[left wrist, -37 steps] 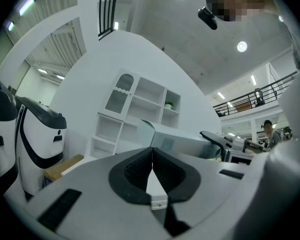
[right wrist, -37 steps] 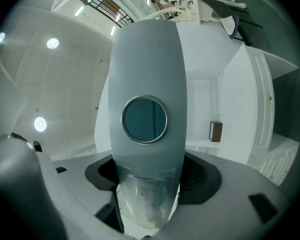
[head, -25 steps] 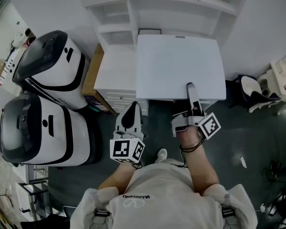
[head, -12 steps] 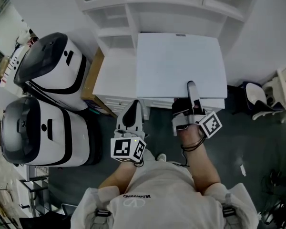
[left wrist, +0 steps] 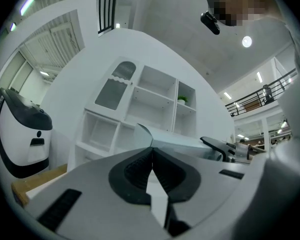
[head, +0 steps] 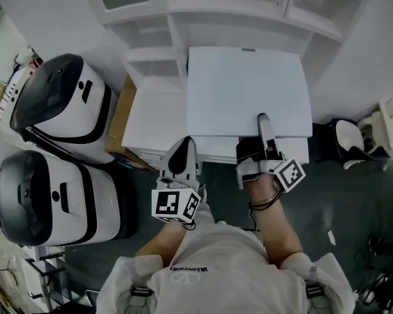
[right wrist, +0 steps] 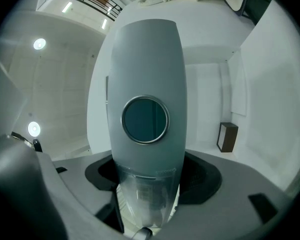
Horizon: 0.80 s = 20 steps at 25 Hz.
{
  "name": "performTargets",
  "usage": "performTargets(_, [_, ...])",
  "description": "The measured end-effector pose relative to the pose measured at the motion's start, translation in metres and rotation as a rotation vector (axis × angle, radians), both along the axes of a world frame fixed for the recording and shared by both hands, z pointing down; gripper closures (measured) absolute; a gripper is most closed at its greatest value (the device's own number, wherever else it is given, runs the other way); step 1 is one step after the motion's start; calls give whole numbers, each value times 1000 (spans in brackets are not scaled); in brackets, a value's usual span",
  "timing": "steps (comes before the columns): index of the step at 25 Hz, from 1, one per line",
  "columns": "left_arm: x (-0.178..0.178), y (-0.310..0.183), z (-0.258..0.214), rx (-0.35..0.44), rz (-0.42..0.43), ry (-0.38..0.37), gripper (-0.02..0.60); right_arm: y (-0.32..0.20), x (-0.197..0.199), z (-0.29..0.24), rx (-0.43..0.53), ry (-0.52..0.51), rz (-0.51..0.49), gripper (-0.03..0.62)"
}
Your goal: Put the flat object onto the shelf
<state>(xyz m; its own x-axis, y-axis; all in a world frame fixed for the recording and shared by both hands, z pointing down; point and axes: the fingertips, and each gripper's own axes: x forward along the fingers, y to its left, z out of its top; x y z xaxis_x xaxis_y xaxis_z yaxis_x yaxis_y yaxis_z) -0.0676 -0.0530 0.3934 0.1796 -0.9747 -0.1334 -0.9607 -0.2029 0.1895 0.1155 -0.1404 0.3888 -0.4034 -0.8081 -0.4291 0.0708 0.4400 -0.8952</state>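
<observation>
A large flat white board (head: 245, 90) lies level in front of me in the head view. My right gripper (head: 263, 128) is shut on its near edge, with the upper finger (head: 264, 133) lying on top. The board's far edge reaches the foot of the white shelf unit (head: 183, 18). In the left gripper view the board (left wrist: 177, 143) appears edge-on before the shelf unit (left wrist: 155, 101). My left gripper (head: 181, 157) hangs left of the board, shut and holding nothing, its pads meeting (left wrist: 151, 156). The right gripper view is filled by one grey finger (right wrist: 145, 84).
Two big white-and-black machines (head: 62, 97) (head: 52, 188) stand at the left. A brown panel (head: 121, 113) leans beside a low white drawer cabinet (head: 154, 120) under the board. A small dark box (right wrist: 228, 136) sits in a shelf bay. A white chair-like object (head: 350, 136) stands at the right.
The board and both grippers have come closer to the shelf unit. The board's far edge now covers the dark item at the shelf's foot. The grip is unchanged.
</observation>
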Motion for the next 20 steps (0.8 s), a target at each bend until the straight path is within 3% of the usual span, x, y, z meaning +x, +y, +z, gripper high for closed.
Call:
performTargets(10, [-38, -96, -19, 29, 60, 11, 577, -83, -32, -22, 32, -7, 62, 284])
performTargets(20, [-63, -156, -35, 64, 121, 29, 577, -129, -55, -52, 73, -9, 113, 284])
